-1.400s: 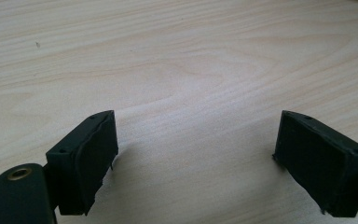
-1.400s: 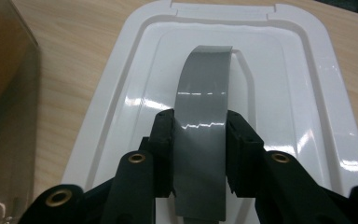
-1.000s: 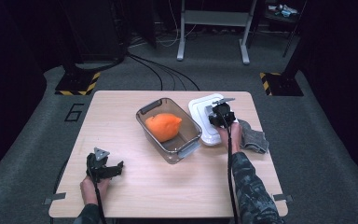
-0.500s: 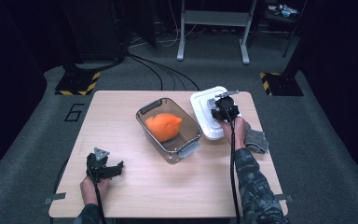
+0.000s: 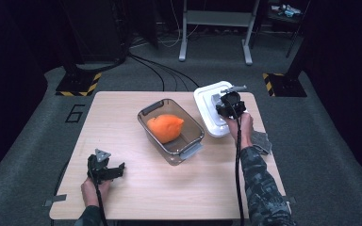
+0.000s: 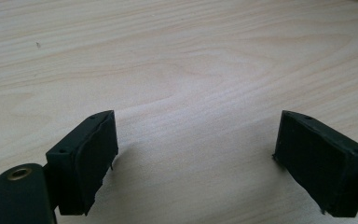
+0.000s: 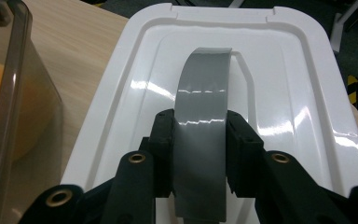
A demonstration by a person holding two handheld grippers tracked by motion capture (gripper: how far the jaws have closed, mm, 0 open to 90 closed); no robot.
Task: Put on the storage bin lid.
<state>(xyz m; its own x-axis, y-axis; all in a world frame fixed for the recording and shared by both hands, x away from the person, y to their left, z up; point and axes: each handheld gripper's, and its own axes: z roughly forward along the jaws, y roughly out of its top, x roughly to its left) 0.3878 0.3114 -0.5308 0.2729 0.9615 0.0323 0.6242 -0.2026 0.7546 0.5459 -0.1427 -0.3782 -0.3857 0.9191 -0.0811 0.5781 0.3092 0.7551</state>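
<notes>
Between the black fingers (image 7: 165, 154) of the right gripper (image 7: 200, 156) sits a grey tape handle (image 7: 203, 140), and the pads are clamped on both of its sides, gripping the arched strip right at its near end. Under that strip lies the white lid (image 7: 279, 93), glossy and ridged, spreading away beyond the fingertips with its far rim tilted up toward the floor behind. Off to the left of those fingers stands the smoky clear wall of the container (image 7: 9, 93), with something orange glowing through it. From the high view, the right gripper (image 5: 227, 104) hangs over the white lid (image 5: 206, 113) at the far right part of the table (image 5: 169, 188), the person's hand behind it, and a grey cloth (image 5: 262, 141) lies just beside that wrist. The clear container (image 5: 188, 146) sits just left of the lid, holding the orange thing (image 5: 166, 127). Over on the near left, the left gripper (image 5: 104, 168) rests low over the table, well apart from the container. Its own view shows its fingers (image 6: 88, 158) standing wide apart, nothing between them but bare pale wood (image 6: 191, 70) stretching on ahead.
</notes>
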